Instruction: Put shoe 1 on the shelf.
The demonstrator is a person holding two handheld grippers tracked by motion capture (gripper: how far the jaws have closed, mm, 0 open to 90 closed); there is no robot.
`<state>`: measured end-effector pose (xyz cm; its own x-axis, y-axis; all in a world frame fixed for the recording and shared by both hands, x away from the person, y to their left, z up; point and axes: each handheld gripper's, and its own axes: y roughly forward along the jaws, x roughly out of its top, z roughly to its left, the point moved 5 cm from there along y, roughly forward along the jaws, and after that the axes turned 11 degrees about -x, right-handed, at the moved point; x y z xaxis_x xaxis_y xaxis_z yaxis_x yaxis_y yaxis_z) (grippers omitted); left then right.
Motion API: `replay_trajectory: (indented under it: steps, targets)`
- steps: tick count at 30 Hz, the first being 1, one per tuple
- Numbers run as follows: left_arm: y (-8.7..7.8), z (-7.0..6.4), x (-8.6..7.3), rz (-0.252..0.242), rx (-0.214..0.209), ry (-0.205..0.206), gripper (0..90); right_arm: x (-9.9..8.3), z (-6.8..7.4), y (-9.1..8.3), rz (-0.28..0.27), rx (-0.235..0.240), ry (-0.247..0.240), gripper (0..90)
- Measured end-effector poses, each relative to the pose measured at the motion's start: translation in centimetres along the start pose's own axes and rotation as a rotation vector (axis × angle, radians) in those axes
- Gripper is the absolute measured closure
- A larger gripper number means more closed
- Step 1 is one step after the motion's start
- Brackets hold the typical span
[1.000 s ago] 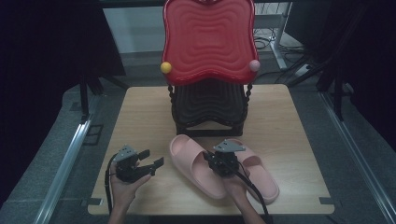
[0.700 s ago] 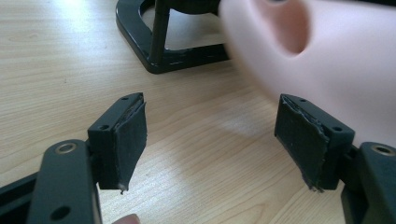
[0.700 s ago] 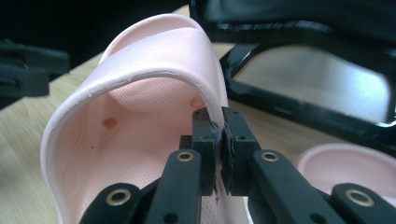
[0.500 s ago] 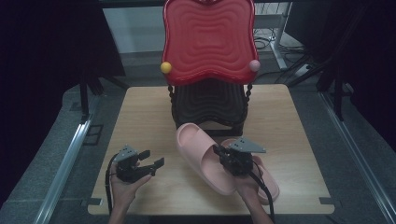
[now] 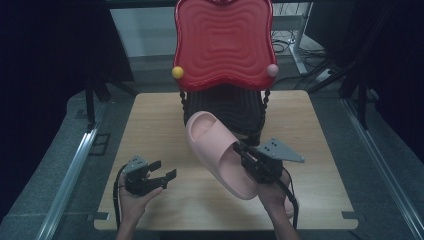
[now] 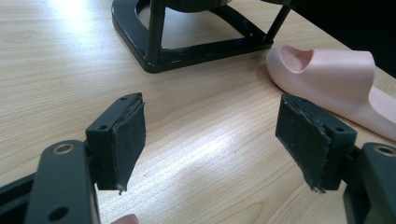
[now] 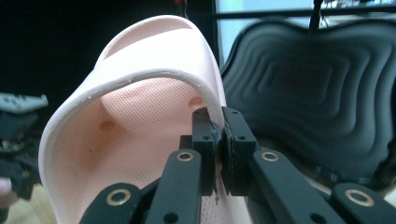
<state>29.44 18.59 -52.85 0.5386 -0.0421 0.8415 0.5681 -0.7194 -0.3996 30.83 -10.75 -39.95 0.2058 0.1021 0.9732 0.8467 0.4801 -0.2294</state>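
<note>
The right gripper pinches the strap edge of a pink slipper, lifting it tilted above the counter before the black rack. A second slipper lies flat. The left gripper hovers, spread wide.

A light wooden table carries a black-based red rack at twelve o'clock and a pink slipper toward four o'clock.
</note>
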Motion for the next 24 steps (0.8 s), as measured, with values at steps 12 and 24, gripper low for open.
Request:
replay_trajectory:
  steps: [12, 24]
  targets:
    - [-0.2, 0.0, 0.2, -0.017, -0.002, 0.001, 24.2, 6.5, -0.9, 0.9, -0.062, -0.013, 0.037, 84.9]
    - [-0.2, 0.1, 0.2, -0.019, -0.003, -0.004, 24.3, 10.6, -2.0, 2.5, -0.097, -0.067, 0.047, 84.9]
